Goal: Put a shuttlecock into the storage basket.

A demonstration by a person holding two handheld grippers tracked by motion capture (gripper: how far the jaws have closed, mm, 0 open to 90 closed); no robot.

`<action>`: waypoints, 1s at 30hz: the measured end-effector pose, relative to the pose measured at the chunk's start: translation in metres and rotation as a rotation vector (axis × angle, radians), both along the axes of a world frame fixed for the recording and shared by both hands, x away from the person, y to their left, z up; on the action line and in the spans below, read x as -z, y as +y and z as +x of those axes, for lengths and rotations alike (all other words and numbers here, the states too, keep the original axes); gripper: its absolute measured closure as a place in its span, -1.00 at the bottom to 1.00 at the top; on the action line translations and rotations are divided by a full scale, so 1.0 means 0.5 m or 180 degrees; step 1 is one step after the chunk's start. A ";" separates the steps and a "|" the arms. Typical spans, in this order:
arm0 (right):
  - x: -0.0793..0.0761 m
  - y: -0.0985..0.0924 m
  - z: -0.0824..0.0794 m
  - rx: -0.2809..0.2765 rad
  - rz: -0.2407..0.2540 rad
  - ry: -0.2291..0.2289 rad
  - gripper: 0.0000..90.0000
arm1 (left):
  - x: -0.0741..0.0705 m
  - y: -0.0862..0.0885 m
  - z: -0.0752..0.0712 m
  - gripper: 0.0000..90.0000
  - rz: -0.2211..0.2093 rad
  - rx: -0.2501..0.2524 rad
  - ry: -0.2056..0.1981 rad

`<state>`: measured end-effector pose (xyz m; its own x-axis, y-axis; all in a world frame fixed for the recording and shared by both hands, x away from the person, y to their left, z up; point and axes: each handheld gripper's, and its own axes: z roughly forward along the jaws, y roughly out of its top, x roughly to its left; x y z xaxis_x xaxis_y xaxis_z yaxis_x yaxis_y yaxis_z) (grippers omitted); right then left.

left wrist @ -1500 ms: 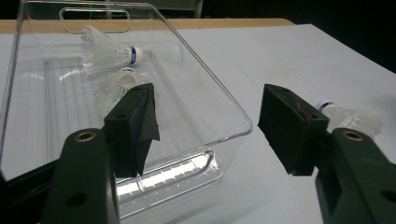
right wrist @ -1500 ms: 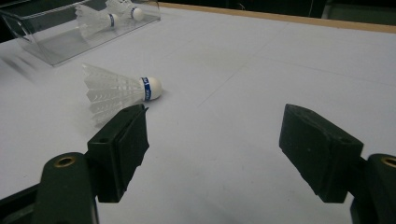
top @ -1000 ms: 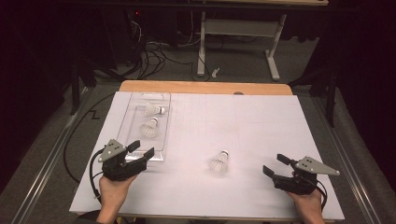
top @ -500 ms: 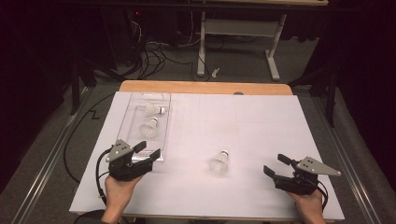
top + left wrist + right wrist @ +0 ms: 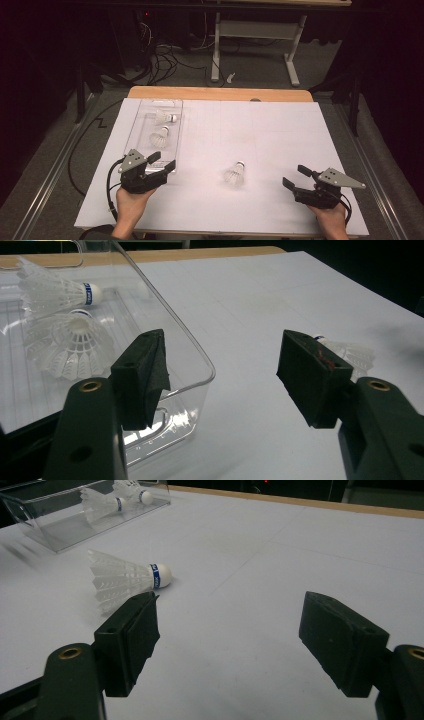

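**Lone Shuttlecock Lies Between Two Open Grippers**

A white feathered shuttlecock with a blue-banded cork tip lies on its side on the white table sheet, well apart from both tools. The left gripper, jaws spread wide and holding nothing, sits at the near corner of a clear plastic rectangular tray containing two more white shuttlecocks. The right gripper rests near the table's front edge, its jaws likewise wide apart and empty.

A dim lab: paper-covered table, tangled floor cables, bare desk frame behind.
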<state>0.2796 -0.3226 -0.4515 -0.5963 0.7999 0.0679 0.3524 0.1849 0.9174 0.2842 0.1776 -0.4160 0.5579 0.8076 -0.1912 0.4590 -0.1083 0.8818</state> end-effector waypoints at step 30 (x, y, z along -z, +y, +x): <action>-0.001 0.001 -0.001 0.0000 0.0007 0.0001 -0.46 | 0.001 -0.050 0.018 -0.17 0.0038 0.0207 0.0025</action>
